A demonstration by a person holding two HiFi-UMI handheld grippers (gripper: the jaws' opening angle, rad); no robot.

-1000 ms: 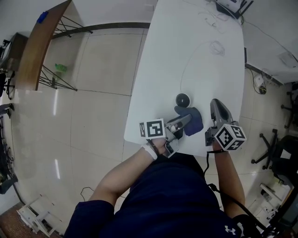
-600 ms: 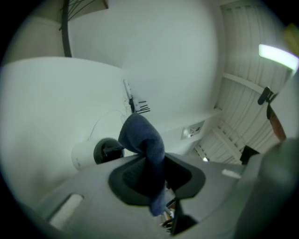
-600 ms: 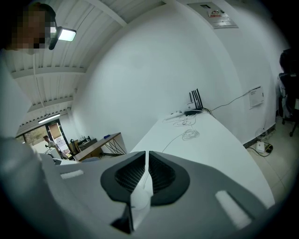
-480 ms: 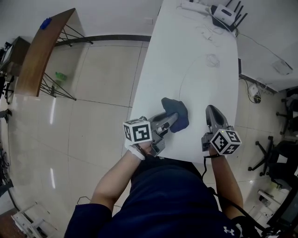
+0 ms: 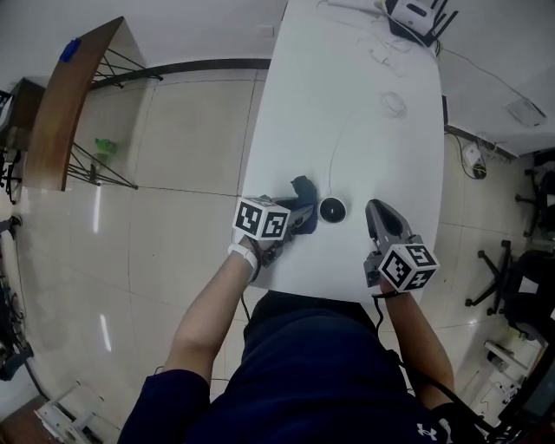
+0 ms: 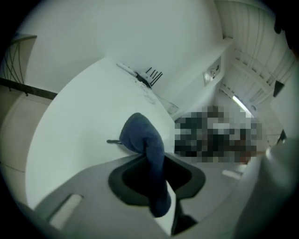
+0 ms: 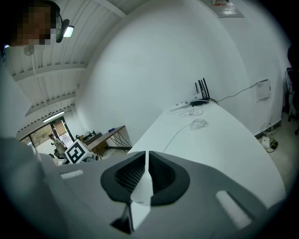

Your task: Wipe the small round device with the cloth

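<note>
The small round device (image 5: 333, 209), black with a pale ring, sits uncovered on the white table (image 5: 364, 139) near its front edge. A thin cable runs from the device up the table. Just left of the device hangs the dark blue cloth (image 5: 300, 192), bunched up, with my left gripper (image 5: 297, 211) shut on it. In the left gripper view the cloth (image 6: 144, 136) rises from between the jaws and hides the device. My right gripper (image 5: 375, 211) lies to the right of the device, shut and holding nothing; its jaws (image 7: 146, 173) meet in the right gripper view.
A cable coil (image 5: 395, 105) lies mid-table, and a router (image 5: 418, 12) with antennas stands at the far end. A wooden desk (image 5: 69, 95) is out on the tiled floor to the left. An office chair (image 5: 512, 277) stands at the right.
Half a second ago the cloth lay over the device. My left gripper has rolled and drawn the cloth to the left, leaving the device bare. The right gripper has barely shifted.
</note>
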